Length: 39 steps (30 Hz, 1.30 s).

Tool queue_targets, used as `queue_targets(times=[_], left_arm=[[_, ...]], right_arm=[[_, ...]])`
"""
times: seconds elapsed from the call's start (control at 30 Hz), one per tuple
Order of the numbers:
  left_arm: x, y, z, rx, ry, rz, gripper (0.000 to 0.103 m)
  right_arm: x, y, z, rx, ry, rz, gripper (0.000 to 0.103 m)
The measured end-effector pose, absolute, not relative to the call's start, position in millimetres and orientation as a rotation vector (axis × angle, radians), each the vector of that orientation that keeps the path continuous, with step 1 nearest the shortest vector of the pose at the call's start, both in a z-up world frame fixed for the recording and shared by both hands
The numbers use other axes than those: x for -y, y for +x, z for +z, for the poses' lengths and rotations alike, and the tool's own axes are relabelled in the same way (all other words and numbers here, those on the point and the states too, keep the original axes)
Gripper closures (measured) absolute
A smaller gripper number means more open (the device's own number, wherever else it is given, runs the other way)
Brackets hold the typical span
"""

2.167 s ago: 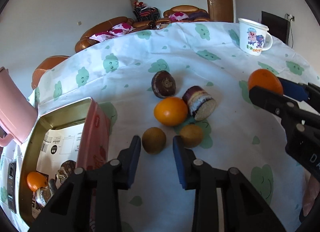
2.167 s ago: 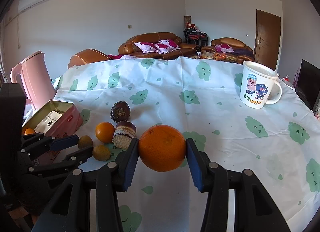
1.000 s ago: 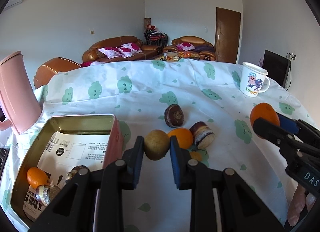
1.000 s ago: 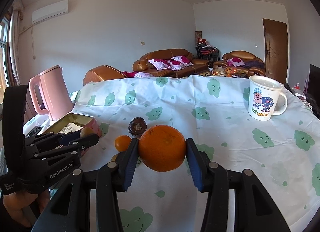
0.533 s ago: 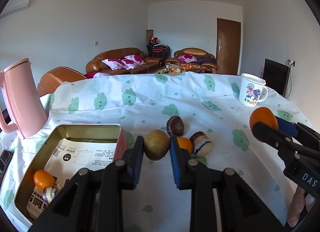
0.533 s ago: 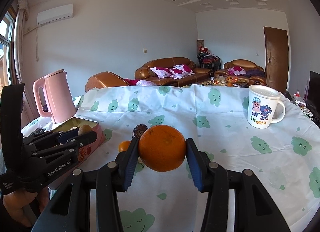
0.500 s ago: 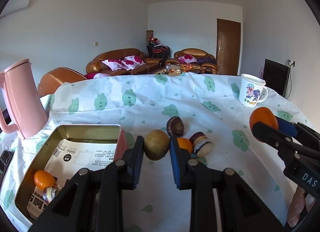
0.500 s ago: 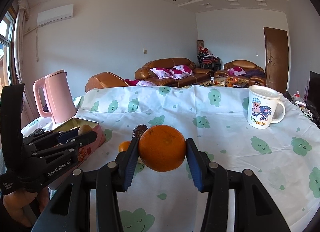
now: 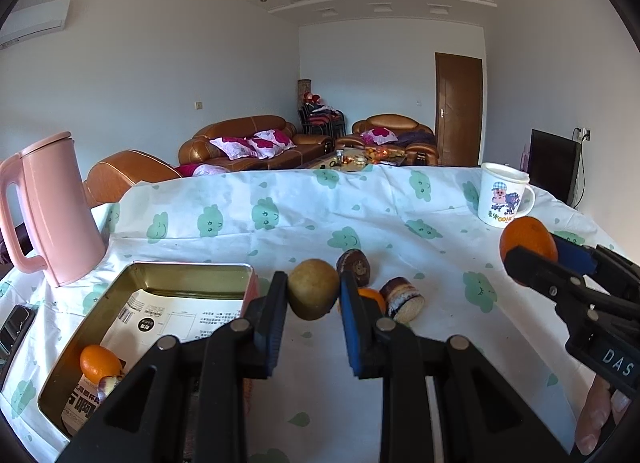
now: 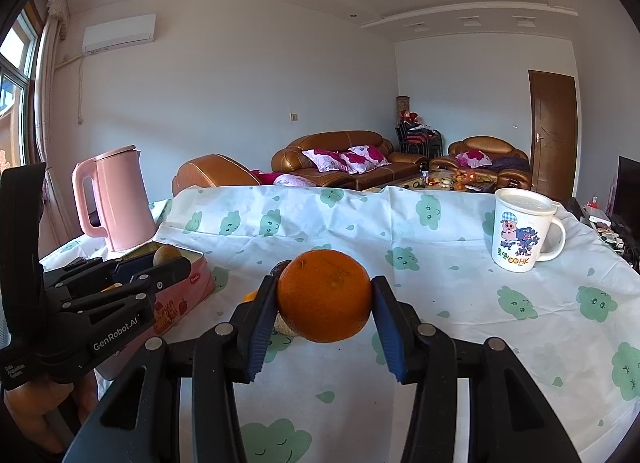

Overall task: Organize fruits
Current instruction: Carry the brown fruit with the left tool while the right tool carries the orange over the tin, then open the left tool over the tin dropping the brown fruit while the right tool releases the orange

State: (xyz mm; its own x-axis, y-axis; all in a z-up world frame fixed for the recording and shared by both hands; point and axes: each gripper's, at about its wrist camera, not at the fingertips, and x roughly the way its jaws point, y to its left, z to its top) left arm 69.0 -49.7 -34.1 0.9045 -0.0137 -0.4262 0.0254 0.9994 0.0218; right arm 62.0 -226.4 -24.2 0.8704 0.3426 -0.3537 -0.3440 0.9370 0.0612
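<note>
My left gripper is shut on a brown kiwi and holds it in the air just right of the open pink tin. The tin holds a small orange and a printed paper. My right gripper is shut on a large orange above the table; it also shows at the right of the left wrist view. A small orange, a dark round fruit and a cut purple piece lie on the cloth behind the kiwi.
A pink kettle stands left of the tin. A white cartoon mug stands at the far right of the table. A dark phone-like object lies at the left edge. Sofas stand behind the table.
The left gripper closed on the kiwi on the cloth and lifted it, drifting toward the tin. The right gripper rose a little, still holding the large orange.
</note>
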Motion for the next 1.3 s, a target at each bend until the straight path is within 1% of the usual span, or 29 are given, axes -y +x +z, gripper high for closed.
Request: queue_targets(times=[0.17,0.53,0.93,1.13,1.3], left_arm=[[47.6,64.3,-33.4,-0.435,0.021,-0.013,0.076],[35.7,58.5,-33.0,-0.458,0.002,-0.027,0.076],[-42.4,55.3,-16.7,-0.474,-0.058,0.105,0.076],[-81.4,65.3,-23.1,-0.523,-0.096,0.175,0.076],[-95.0,69.1,-34.7,-0.563,-0.109,0.193,0.076]], right_arm=[[223.3,58.1,-22.7,-0.348,-0.025,0.364,0.054],[210.7,67.0,-25.4,-0.418,-0.033,0.379,0.054],[130.3,79.1,-0.4,-0.437,-0.071,0.566,0.054],[89.9,89.4,-5.0,-0.468,-0.109,0.628,0.054],[64.8,100.0,-15.8,-0.511,-0.121,0.665,0.054]])
